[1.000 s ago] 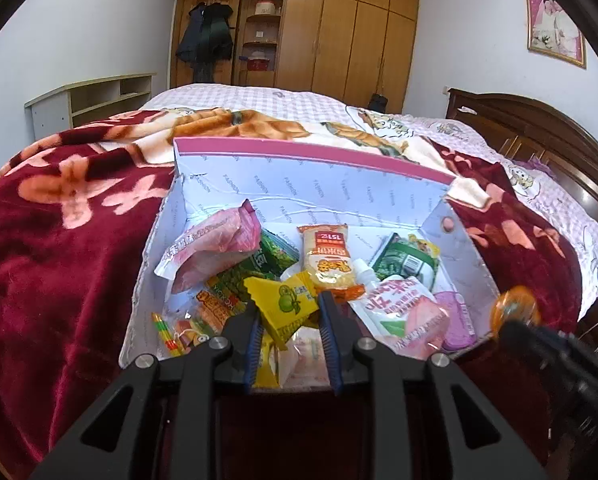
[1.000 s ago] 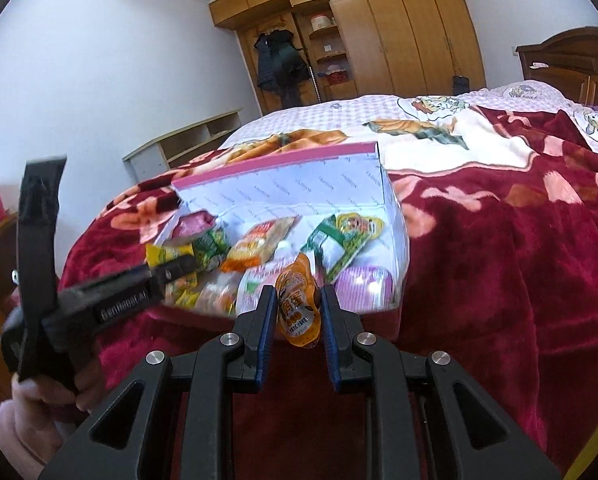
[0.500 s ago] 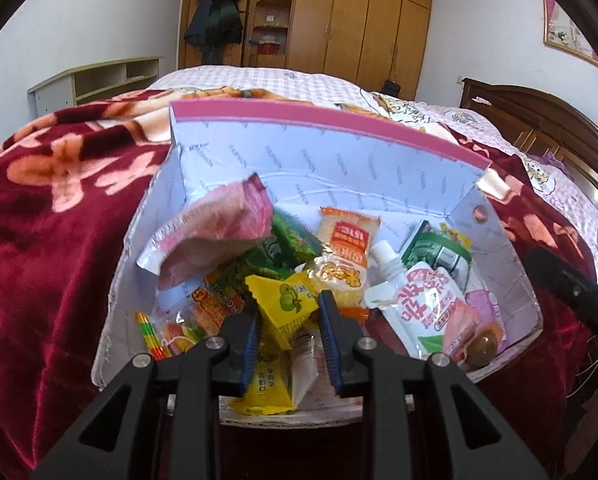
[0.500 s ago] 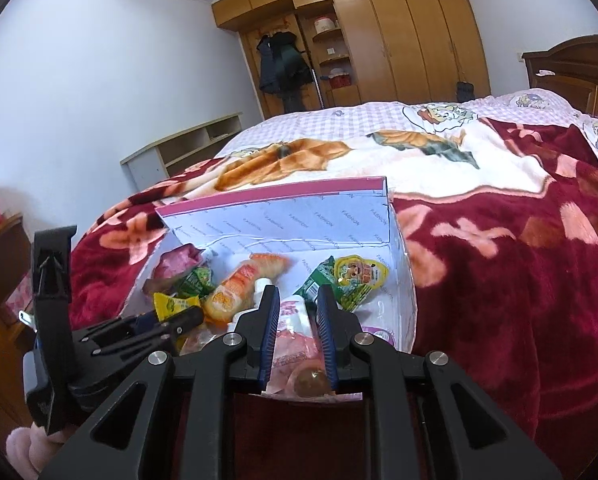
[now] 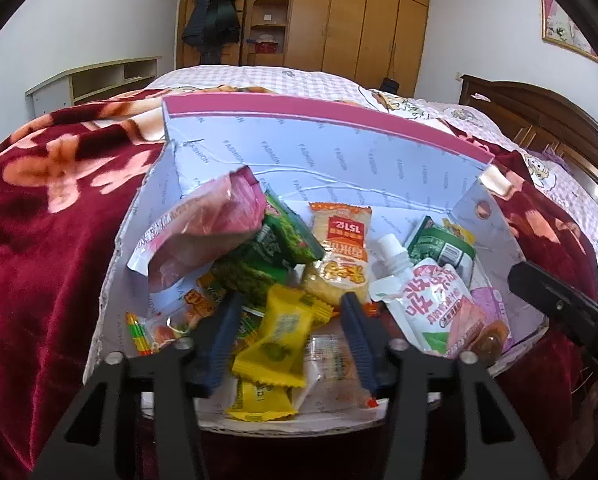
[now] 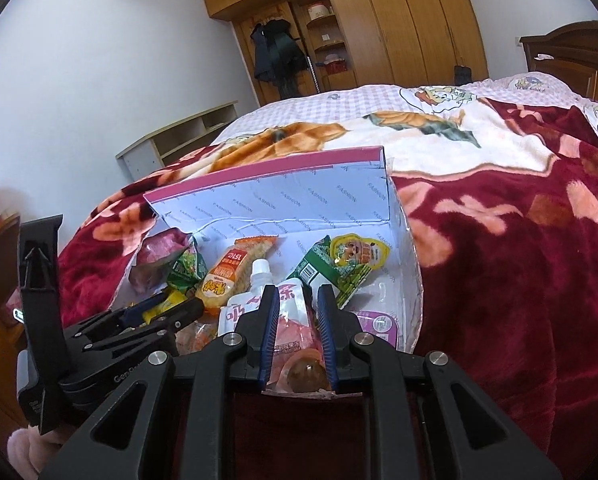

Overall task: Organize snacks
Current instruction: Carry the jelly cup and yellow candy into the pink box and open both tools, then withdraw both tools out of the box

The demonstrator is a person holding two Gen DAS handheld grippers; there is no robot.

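A: "FASHION" is printed all over the box (image 5: 319,152) on the bed; the yellow snack packet (image 5: 283,332) lies inside, long axis toward the camera.

B: Left gripper (image 5: 289,336) is opening, clear of it; right gripper (image 6: 297,332) is together, empty.

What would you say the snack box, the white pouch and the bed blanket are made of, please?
Box: looks like thin cardboard with a printed, slightly glossy lining; its walls are creased and torn at the edges. Pouch: seemingly flexible glossy plastic film with a hard plastic spout cap. Blanket: plush fleece, by its soft, shiny pile.
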